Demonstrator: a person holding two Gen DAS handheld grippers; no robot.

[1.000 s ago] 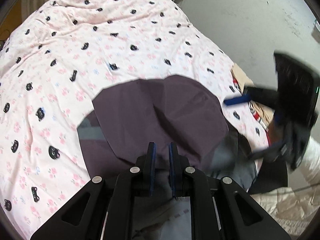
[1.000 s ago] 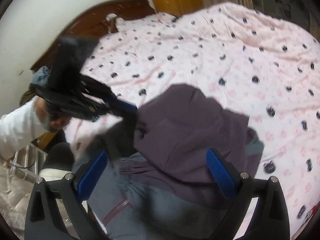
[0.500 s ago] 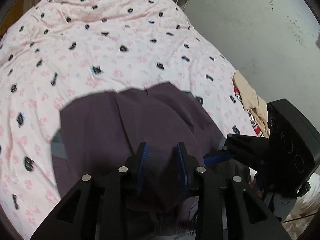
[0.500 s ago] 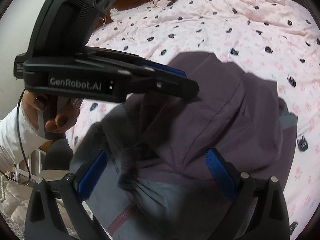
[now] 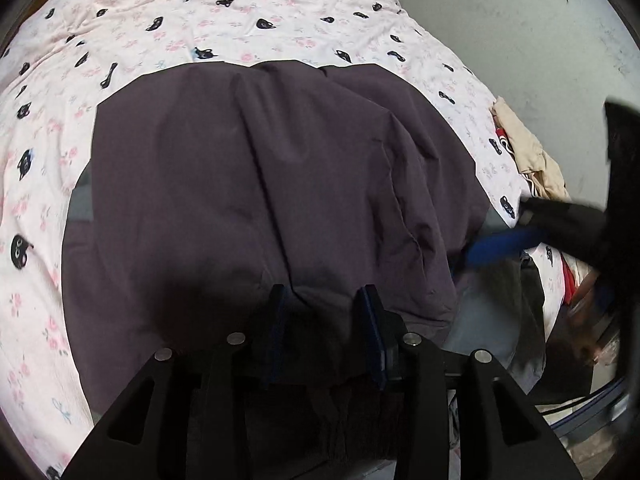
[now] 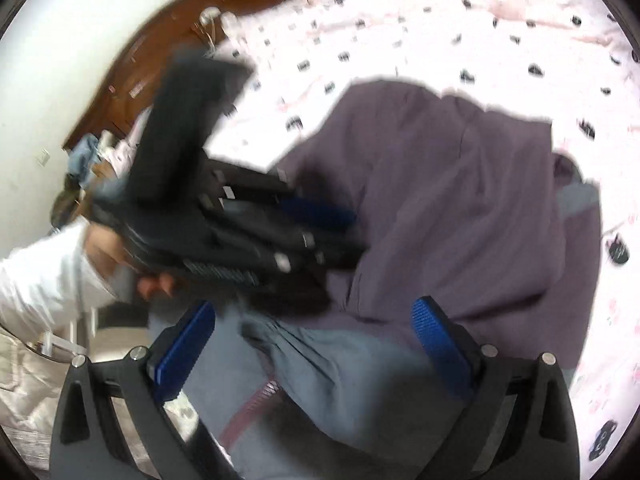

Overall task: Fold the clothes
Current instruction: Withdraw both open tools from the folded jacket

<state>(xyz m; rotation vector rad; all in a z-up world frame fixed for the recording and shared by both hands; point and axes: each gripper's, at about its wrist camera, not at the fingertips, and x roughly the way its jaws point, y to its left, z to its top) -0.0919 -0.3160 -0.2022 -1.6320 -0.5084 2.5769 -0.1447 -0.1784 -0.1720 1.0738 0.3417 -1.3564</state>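
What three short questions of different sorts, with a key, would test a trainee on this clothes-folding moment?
1. True or false: the left gripper has its jaws shut tight on the purple garment.
2. Which colour is the fabric right under the right gripper? A grey-blue; B red; C yellow.
3. Fill in: the pink bedspread is printed with small black ____ faces.

Key
1. False: the jaws stand apart, with purple cloth lying between them.
2. A: the grey-blue section joins the purple cloth.
3. Cat.
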